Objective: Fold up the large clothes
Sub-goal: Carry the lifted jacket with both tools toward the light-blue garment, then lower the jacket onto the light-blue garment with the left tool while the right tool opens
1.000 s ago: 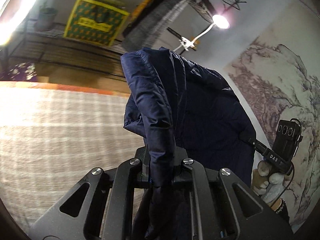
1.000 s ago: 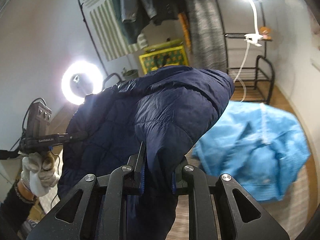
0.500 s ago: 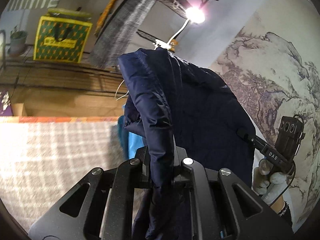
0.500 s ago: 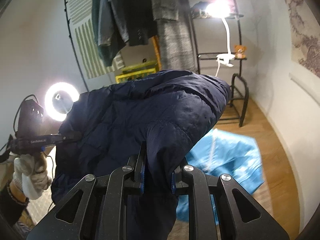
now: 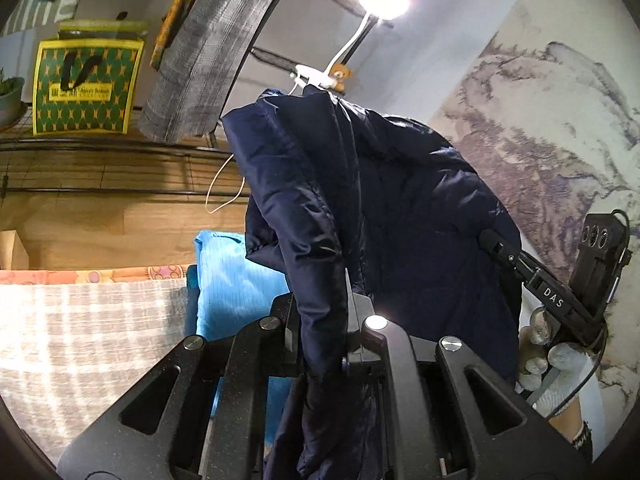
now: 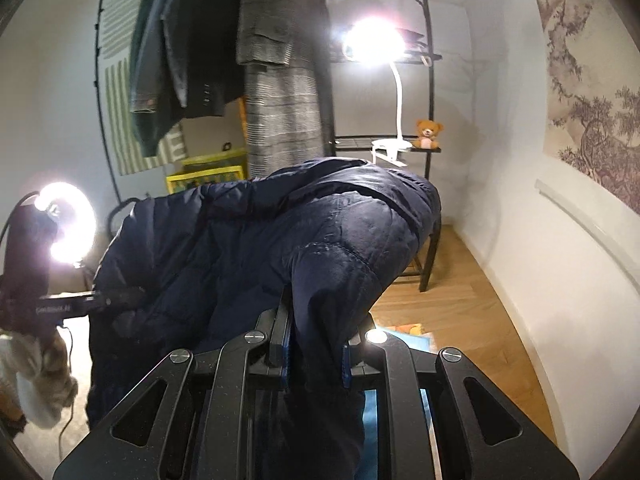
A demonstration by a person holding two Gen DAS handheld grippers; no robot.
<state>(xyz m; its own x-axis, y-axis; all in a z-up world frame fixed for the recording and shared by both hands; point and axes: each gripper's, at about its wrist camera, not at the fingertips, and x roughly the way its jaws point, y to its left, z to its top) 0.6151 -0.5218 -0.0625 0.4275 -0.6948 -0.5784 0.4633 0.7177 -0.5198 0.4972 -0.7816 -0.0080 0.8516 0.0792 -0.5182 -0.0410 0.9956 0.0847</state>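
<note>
Between both claws, nearly closed: navy jacket (image 5: pixel 400 208), pinched.

Both wrist views closely share the jacket (image 5: pixel 400 208).

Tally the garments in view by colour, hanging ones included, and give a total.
Navy: 1, the puffer jacket clamped in both grippers
Light blue: 1, garment lying below
Grey plaid: 1, hanging coat
Dark, hanging: 2, jackets
Total: 5
</note>
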